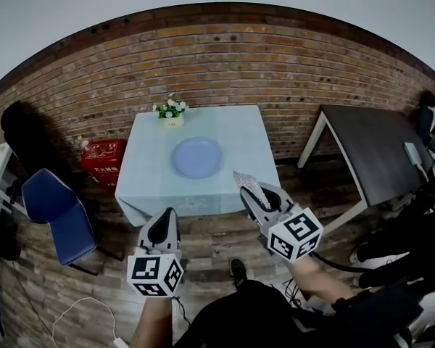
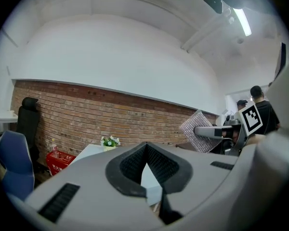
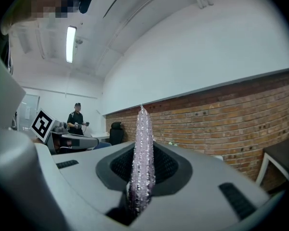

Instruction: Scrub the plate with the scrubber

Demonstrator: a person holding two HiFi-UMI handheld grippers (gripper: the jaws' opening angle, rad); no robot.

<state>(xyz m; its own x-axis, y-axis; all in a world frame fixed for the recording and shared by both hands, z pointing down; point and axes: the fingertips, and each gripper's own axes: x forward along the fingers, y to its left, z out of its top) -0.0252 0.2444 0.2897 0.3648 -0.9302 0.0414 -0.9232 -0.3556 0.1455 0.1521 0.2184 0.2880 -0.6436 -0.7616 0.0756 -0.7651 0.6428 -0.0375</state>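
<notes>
Well back from the cloth-covered surface (image 1: 235, 133), a person holds a two-jaw tool in each hand above the floor (image 1: 210, 239), the scrub not yet begun. The right tool (image 1: 255, 197) is clamped on the scrubber (image 1: 247, 183), a thin glittering pad that stands edge-on between its jaws in the right gripper view and juts out past their tips. The left tool (image 1: 167, 217) has its jaws drawn together at the tips with nothing between them. The plate (image 1: 196, 157), round and blue, lies flat near the middle of the surface, ahead of both tools and well apart from them, a little left of the right tool's line and right of the left tool's. A small flower pot (image 1: 172, 112) sits beyond it at the far edge. The step in hand looks to be the approach. To do it well, the right tool would need to travel forward and down, then turn so that the scrubber's broad face, not its thin edge, meets the plate. Pressure should be light enough that the plate does not skate on the cloth. The pad seems held only by its rear part, so it may fold under a hard push. The left tool, free, could open and pin the plate's near rim to steady it.
</notes>
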